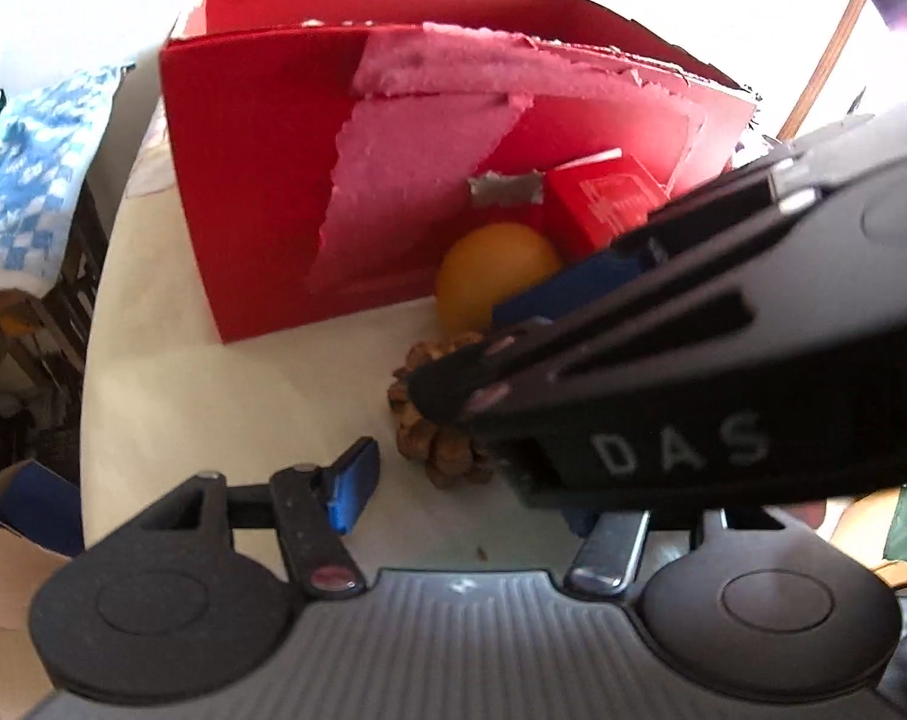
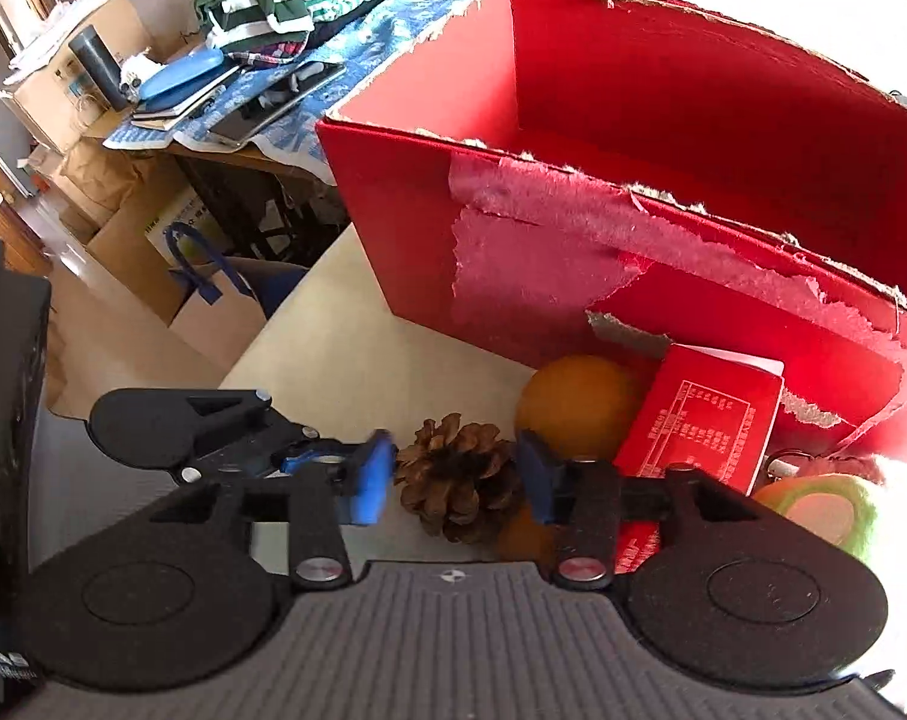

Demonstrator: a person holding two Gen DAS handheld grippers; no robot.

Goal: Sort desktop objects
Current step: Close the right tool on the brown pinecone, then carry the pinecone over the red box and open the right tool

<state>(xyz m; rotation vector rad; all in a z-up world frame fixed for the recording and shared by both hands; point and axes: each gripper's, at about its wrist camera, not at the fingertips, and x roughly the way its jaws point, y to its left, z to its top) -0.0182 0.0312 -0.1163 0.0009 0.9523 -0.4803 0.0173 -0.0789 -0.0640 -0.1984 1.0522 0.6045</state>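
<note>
Pinecone sits on the table right between your right gripper pads, which are spread wide on either side of it, not touching. Your left gripper is spread open too, just beside it. Orange ball and red booklet rest against the torn red box.

Right half of pine cone buried under the right gripper crossing from three o'clock. Left gripper short one finger, covered by that same dark body. Orange ball partly blocked at four o'clock. In the right wrist view, green tape roll half behind the gripper base, red booklet cut at its lower edge, red box cropped at three o'clock.
</note>
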